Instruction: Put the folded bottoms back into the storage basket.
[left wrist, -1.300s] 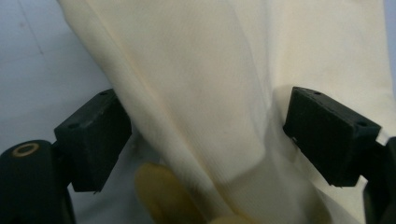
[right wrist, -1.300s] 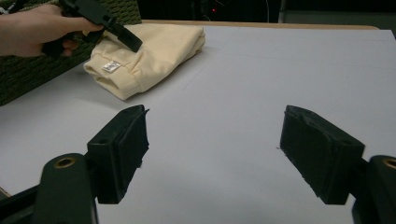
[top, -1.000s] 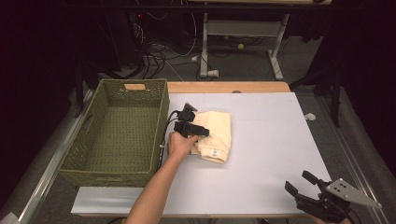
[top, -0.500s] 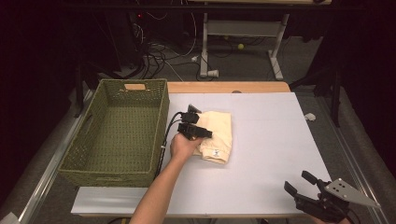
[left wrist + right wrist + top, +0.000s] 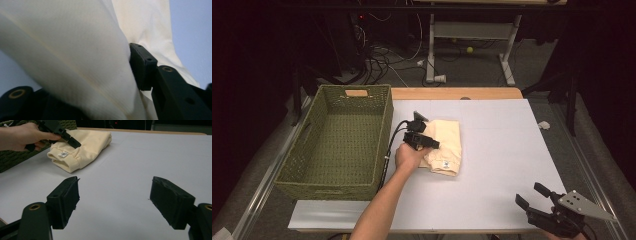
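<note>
Surface: We worked on a white table [image 5: 502, 150] with a wooden strip along its far edge.
Room: Beyond the far edge we saw a dark floor with loose cables [image 5: 387, 55], the legs of a white stand [image 5: 432, 45], and a small yellow-green ball [image 5: 469, 49].
Nearby things: A green woven basket [image 5: 337, 145] stood just to the left of the left gripper [image 5: 424, 140], long side touching or nearly touching the table edge; we could see nothing inside it.
In the way: Nothing lay between the two grippers; bare table stretched from the right gripper [image 5: 113, 202] up to the cloth.
Cloth: A folded cream garment [image 5: 444, 145] lay flat on the table under the left gripper's tip, well apart from the right gripper.
Axis: Its long side ran from near to far; the near end carried a small white label [image 5: 63, 154] and a ribbed hem.
Left gripper: We saw its jaws closed on a fold of the cream fabric, which bulged between them in the left gripper view, the left hand [image 5: 409, 157] behind it.
Right gripper: It hung at the near right corner, jaws spread wide and holding nothing.
</note>
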